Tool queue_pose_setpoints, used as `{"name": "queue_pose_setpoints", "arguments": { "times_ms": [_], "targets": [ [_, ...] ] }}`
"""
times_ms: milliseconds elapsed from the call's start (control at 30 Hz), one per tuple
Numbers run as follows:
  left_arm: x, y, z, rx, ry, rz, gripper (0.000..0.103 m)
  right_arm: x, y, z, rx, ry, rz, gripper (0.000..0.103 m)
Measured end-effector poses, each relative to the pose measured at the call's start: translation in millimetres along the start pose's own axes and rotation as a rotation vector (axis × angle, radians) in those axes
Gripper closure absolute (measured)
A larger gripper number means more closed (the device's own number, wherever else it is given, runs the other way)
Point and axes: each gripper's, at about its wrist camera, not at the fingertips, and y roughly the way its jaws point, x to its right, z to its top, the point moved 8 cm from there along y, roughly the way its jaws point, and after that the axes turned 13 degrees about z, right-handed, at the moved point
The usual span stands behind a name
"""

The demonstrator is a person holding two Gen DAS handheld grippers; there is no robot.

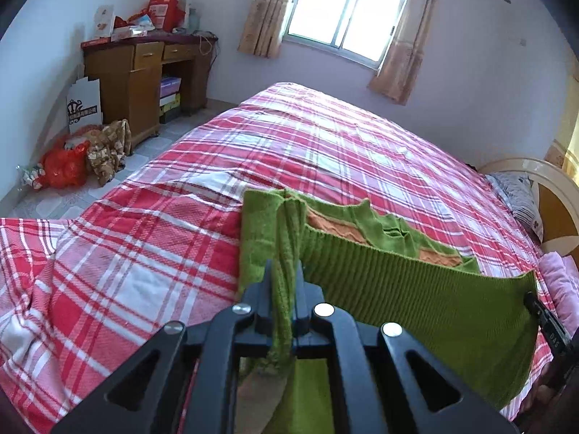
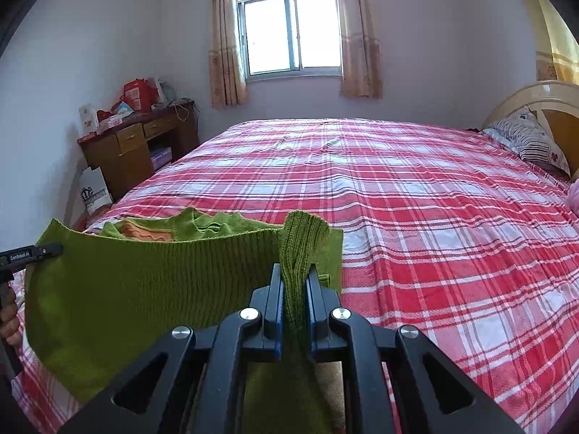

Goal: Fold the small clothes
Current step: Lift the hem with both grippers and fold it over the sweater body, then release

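Mid-fold on a green knitted sweater (image 1: 416, 289), near the foot-end corner of the bed (image 1: 325, 152) with its red plaid cover. Left gripper (image 1: 284, 282): jaws pinching a bunched corner of the ribbed hem. Right gripper (image 2: 295, 285): jaws pinching the opposite corner, knit poking up between them. Hem stretched taut and lifted between the two, with the rest of the garment, orange stripes included, lying on the bed beyond. Likely step: carrying the hem over toward the neckline. Next move calls for both grips travelling together, level, keeping tension even, then lowering before letting go; uneven pull risks a skewed fold.
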Motion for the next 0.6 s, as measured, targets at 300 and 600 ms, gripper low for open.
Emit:
{"name": "queue_pose_setpoints", "arguments": {
  "times_ms": [300, 600],
  "targets": [
    [8.4, 20.5, 18.3, 0.013, 0.004, 0.015, 0.098, 12.2, 23.3, 10.2, -0.005, 0.014, -0.019, 0.094],
    [24.4, 52.4, 46.9, 0.012, 0.01, 0.041, 0.098, 29.7, 58.9, 35.6, -0.015, 0.009, -0.045, 0.094]
  ]
}}
